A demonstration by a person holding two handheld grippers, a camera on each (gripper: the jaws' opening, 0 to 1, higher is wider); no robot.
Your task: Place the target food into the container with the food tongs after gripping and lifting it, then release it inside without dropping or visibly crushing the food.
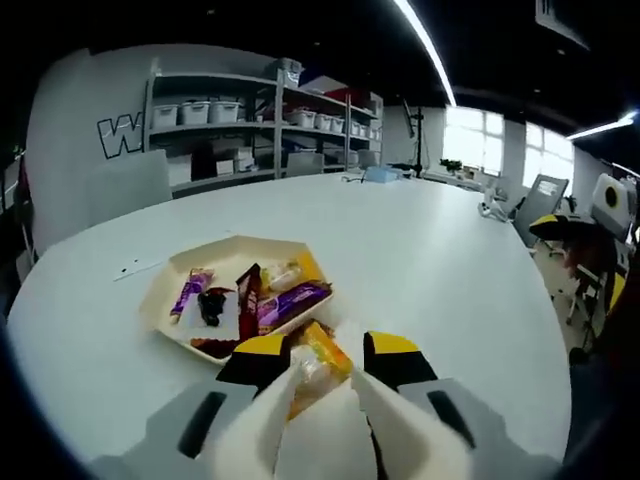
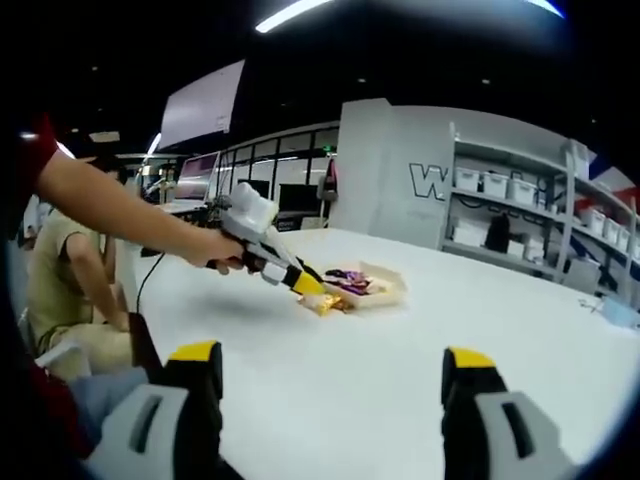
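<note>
Left gripper view: wall letter "W" (image 1: 118, 134)

I see the snack packet (image 1: 318, 368), orange and yellow with a crinkled wrapper, pinched between the white tongs (image 1: 330, 420) just off the near edge of the tray (image 1: 160, 290). The tray is a cream, angular paper container on the white table, holding purple, red and yellow wrapped snacks, lying flat.
</note>
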